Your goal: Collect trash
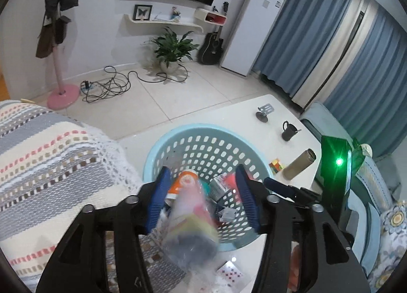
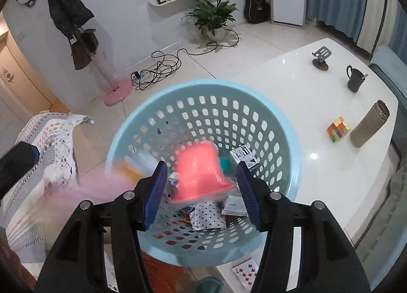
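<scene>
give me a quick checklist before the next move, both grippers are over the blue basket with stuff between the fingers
1. Left gripper over the basket: ok.
2. Right gripper over the basket: ok.
3. Clear plastic bag free of the left fingers: ok, gaps show on both sides.
4. Pink item free of the right fingers: ok, though blurred.
5. Both pieces will land inside: cannot tell; the bag's lower end hangs over the near rim.
6. Playing card beside the basket collected: not ok.

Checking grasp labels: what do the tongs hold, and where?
Nothing visibly gripped: blurred clear packet between open left tongs, blurred pink item between open right tongs.
</scene>
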Tool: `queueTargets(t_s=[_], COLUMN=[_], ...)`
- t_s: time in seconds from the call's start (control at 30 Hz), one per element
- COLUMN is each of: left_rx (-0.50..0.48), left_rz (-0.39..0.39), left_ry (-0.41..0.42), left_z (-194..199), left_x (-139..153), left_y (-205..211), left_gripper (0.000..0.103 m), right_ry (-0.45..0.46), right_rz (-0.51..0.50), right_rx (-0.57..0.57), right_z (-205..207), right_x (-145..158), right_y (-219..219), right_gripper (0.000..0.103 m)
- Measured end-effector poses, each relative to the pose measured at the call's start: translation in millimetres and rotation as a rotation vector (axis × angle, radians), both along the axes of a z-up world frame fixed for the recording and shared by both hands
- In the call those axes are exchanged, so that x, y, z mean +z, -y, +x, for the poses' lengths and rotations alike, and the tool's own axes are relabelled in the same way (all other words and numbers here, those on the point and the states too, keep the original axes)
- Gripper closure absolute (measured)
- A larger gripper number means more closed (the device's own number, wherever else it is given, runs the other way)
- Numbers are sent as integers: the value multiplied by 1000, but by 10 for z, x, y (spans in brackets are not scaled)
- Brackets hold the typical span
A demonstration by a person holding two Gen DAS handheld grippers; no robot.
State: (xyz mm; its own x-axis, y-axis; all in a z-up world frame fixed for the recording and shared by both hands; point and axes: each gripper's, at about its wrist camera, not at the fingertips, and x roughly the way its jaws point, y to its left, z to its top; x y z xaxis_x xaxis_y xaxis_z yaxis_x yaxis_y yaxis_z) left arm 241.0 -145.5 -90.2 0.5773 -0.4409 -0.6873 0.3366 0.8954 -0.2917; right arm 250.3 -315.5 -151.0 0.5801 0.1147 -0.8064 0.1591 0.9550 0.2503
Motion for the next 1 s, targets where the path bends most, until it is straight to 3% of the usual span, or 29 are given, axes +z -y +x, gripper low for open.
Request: queueTargets(t_s=[0.17, 0.43, 0.63, 0.8, 1.0], left_rx=[12, 69, 124, 172, 275], left_rz=[22, 2, 14, 41, 133], left_ry=[-1, 39, 155, 270, 399], left_z=[-27, -318, -775, -1124, -1455], left_x=[-45, 68, 345, 523, 532], left_y=[-51, -346, -641, -792, -952], left_gripper=[45, 27, 19, 14, 11], right_ry=[-12, 10, 123, 232, 369], right_rz=[22, 25, 7, -83, -206], right_rx=[-11, 37, 73, 105, 86], right_z=[-30, -255, -590, -906, -1288], right_x=[-62, 81, 483, 863, 1102], right_y=[69, -85, -328, -647, -954], right_gripper=[50, 50, 43, 43, 43])
